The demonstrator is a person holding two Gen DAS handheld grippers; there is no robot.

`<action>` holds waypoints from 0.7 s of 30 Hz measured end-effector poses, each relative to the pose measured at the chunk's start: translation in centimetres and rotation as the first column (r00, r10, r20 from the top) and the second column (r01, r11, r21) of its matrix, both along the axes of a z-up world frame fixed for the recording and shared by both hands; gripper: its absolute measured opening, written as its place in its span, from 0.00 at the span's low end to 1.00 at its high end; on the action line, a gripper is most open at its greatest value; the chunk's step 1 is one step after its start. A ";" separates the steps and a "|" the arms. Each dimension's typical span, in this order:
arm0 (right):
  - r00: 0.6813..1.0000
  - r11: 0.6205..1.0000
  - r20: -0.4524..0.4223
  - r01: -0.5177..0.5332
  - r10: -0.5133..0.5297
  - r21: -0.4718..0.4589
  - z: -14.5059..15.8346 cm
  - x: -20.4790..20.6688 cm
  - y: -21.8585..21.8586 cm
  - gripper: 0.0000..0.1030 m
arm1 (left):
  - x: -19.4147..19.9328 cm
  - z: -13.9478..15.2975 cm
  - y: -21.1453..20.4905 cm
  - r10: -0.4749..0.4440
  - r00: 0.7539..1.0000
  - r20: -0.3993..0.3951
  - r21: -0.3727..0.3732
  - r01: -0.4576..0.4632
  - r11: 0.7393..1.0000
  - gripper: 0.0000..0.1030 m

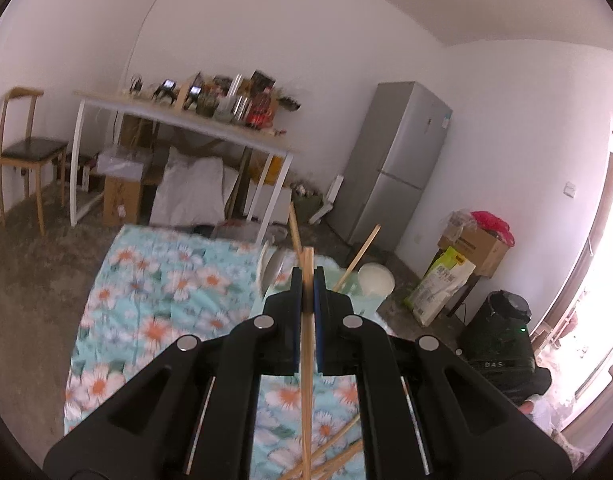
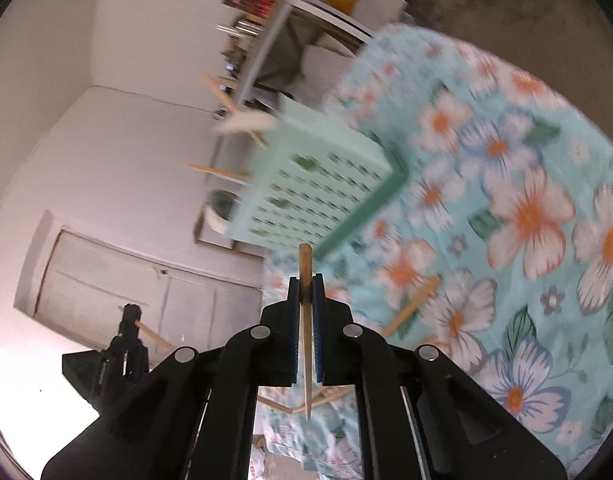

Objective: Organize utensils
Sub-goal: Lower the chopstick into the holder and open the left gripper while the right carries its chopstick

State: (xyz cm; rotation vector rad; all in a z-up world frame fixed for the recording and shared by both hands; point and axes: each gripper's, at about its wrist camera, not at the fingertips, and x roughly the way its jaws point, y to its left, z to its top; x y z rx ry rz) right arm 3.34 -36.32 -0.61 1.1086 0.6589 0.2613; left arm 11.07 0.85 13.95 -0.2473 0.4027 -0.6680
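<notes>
My left gripper (image 1: 307,276) is shut on a wooden chopstick (image 1: 307,360) that runs up between its pads, above the floral tablecloth (image 1: 166,280). A pale green utensil holder (image 1: 358,294) stands just beyond, with chopsticks (image 1: 360,254) sticking out of it. My right gripper (image 2: 306,284) is shut on another wooden chopstick (image 2: 306,344), held above the cloth (image 2: 506,200) close to the perforated green holder (image 2: 318,184). Loose chopsticks (image 2: 412,306) lie on the cloth under it. The left gripper (image 2: 126,340) shows in the right wrist view with its chopstick.
A white bowl (image 1: 376,280) and a ladle (image 1: 272,266) sit by the holder. Behind stand a cluttered white table (image 1: 186,120), a wooden chair (image 1: 22,152), a grey fridge (image 1: 394,160), boxes and bags (image 1: 466,248) on the floor.
</notes>
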 end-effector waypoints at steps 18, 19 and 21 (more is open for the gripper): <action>0.983 0.998 0.176 0.039 -0.046 0.042 3.2 -3.6 -4.2 0.06 | 5.8 9.8 -9.3 0.141 0.948 0.286 -0.151 -0.100 0.983 0.04; 0.983 0.998 0.176 0.044 -0.051 0.044 3.0 -3.5 -4.5 0.06 | 6.5 9.6 -10.1 0.163 0.944 0.286 -0.156 -0.122 0.980 0.04; 0.983 0.998 0.175 0.052 -0.060 0.046 2.9 -3.7 -4.8 0.06 | 8.1 9.2 -11.3 0.186 0.943 0.275 -0.158 -0.146 0.977 0.04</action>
